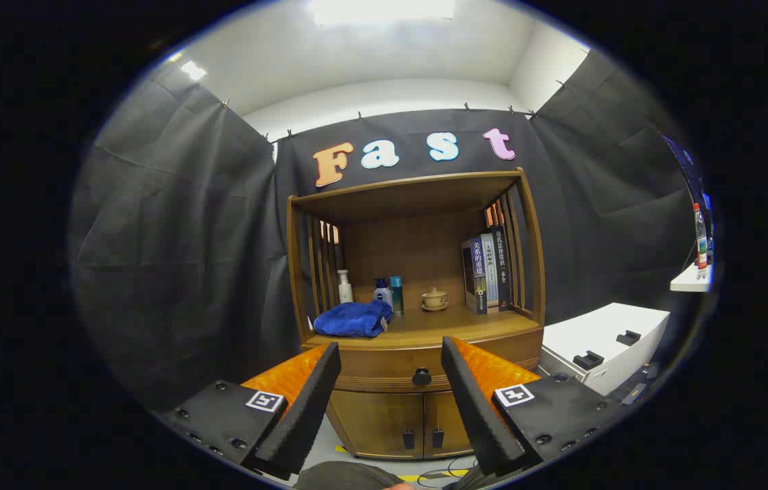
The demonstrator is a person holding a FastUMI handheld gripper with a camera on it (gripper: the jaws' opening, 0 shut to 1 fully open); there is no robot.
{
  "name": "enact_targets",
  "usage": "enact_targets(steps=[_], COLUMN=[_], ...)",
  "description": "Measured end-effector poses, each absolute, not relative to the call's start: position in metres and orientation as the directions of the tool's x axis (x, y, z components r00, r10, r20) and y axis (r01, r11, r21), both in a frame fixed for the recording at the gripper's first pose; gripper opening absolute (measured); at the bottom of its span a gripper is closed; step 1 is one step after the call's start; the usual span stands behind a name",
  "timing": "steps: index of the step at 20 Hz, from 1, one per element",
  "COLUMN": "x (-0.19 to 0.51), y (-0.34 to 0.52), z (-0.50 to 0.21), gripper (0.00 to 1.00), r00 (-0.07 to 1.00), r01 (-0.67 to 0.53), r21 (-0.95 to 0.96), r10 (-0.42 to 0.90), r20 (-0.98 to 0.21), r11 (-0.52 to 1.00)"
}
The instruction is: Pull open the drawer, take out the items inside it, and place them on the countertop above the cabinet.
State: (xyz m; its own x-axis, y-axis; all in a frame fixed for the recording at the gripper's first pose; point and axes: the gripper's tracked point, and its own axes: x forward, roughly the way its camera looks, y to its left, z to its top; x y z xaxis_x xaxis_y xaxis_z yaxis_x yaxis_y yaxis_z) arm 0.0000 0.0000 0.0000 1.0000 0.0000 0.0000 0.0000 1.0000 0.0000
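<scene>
While fingers (390,354) gape, drawer (418,371) shut; book (478,275) spine Chinese.

The warm brown wooden cabinet (418,340) showed a fine grain, and its closed brown drawer (384,371) carried a round black knob (422,376). On the brown countertop (465,323) lay a crumpled deep-blue cloth (353,320). Behind it stood a slim white bottle (344,286), a white bottle with a dark blue cap (382,292) and a teal cylinder (396,294). A beige lidded cup (435,297) sat on a matching saucer. The upright books (486,272) had dark, blue and pale spines, possibly grey. The gripper (390,381), its fingers spread wide, bore black-and-white square markers. A white box (605,344) had black handles.
</scene>
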Motion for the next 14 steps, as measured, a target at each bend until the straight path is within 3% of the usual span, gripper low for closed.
enact_targets(steps=[14], x=[-0.0008], y=[-0.0016], z=[0.0037], gripper=[0.97], r00=[1.0], r01=[0.005], r21=[0.002], r10=[-0.005], r20=[0.007], r11=[1.0])
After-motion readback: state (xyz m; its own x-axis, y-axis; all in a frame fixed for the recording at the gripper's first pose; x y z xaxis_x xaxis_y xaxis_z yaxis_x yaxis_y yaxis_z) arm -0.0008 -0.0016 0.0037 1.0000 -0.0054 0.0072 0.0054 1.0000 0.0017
